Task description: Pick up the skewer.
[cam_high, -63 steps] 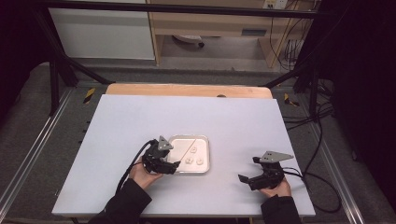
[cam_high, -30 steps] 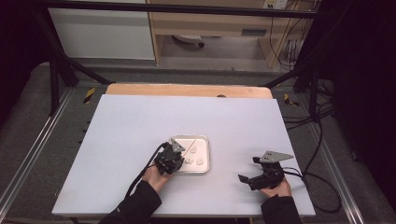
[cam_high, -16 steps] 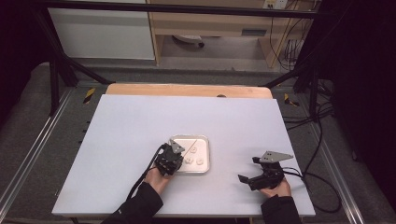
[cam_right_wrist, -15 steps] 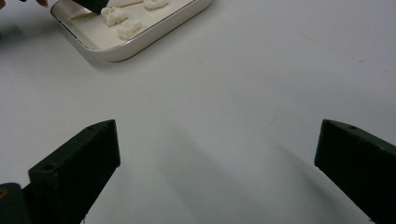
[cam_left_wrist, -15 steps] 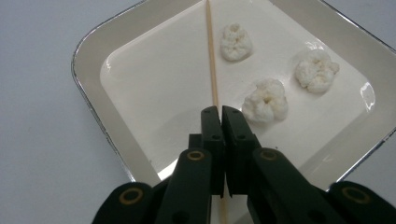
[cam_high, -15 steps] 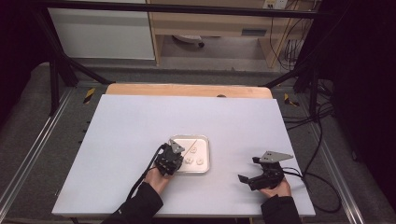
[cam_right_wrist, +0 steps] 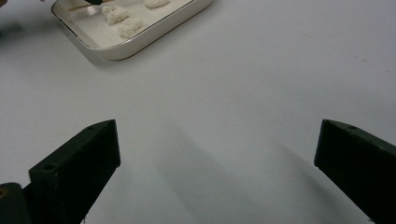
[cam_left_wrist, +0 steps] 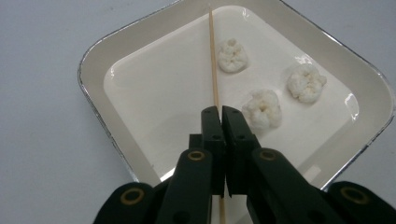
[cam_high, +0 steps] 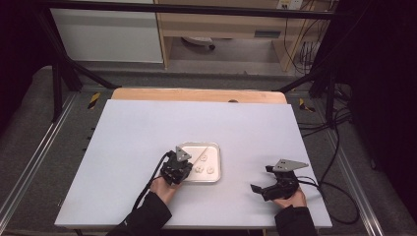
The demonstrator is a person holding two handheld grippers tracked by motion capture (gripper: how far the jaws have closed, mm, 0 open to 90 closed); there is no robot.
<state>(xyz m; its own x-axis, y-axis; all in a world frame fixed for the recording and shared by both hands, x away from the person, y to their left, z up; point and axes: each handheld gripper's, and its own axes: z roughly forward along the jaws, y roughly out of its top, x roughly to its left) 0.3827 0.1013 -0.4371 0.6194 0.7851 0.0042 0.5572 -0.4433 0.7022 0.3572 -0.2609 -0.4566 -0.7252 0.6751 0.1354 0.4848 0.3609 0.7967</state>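
A thin wooden skewer [cam_left_wrist: 213, 60] is lying in the white tray [cam_left_wrist: 93, 60], running from the top centre of the left gripper view straight down to the bottom, and the left gripper [cam_left_wrist: 220, 116] is clamping it between jaws that are pressed together on the stick near its lower end. Just to the right of the stick, three white dough pieces [cam_left_wrist: 262, 108] are sitting on the tray floor, one close beside the jaw tips, the other two further up and right. In the high view the tray [cam_high: 215, 147] is sitting a little below the middle of the table [cam_high: 147, 123], with the left gripper [cam_high: 178, 167] over its left edge. The right gripper [cam_high: 268, 184] is waiting at the lower right, well apart from the tray, its jaws standing wide with nothing between them.

To my eye the step in hand is getting the skewer up cleanly: keeping the squeeze firm, lifting it straight so the long end is not swinging into the dough, and holding it level enough that the point can be aimed at the nearest piece
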